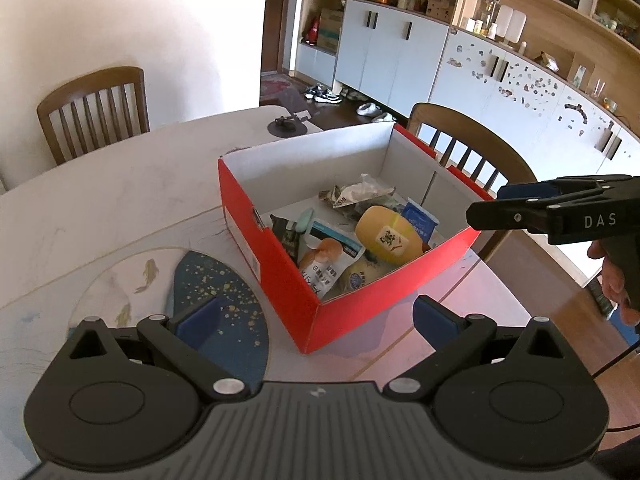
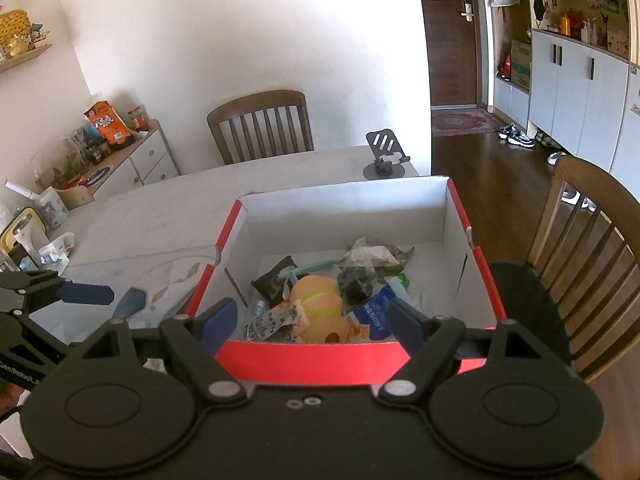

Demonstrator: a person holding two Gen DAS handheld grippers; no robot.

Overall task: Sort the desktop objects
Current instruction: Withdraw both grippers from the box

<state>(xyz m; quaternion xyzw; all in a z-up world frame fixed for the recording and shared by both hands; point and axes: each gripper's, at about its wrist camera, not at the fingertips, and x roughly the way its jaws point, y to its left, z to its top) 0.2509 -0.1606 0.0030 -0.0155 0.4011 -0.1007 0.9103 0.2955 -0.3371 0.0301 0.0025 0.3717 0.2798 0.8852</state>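
**Q:** On the table [image 1: 120, 200], where are the things to be sorted being kept, and how is each tool being held?

**A:** They are being kept in the red box [image 1: 280, 276], heaped toward its near end. The left tool [image 1: 316, 316] is being held spread and empty over the box's near corner. The right tool [image 2: 312, 320] is being held spread and empty above the near wall.

**Q:** How is the yellow bottle-shaped toy [image 2: 320, 312] being judged to handle?

**A:** It is being judged light, smooth and rounded, so slipping is being expected. Its narrow waist, marked by a green band, is being suggested as the place to pinch.

**Q:** And the packets?

**A:** The snack sachet [image 1: 320, 272], the blue packet [image 1: 420, 220] and the crumpled wrapper [image 1: 360, 194] are being judged light, limp and crinkly. A free edge or corner is being suggested for each. Some are being partly hidden under the toy.
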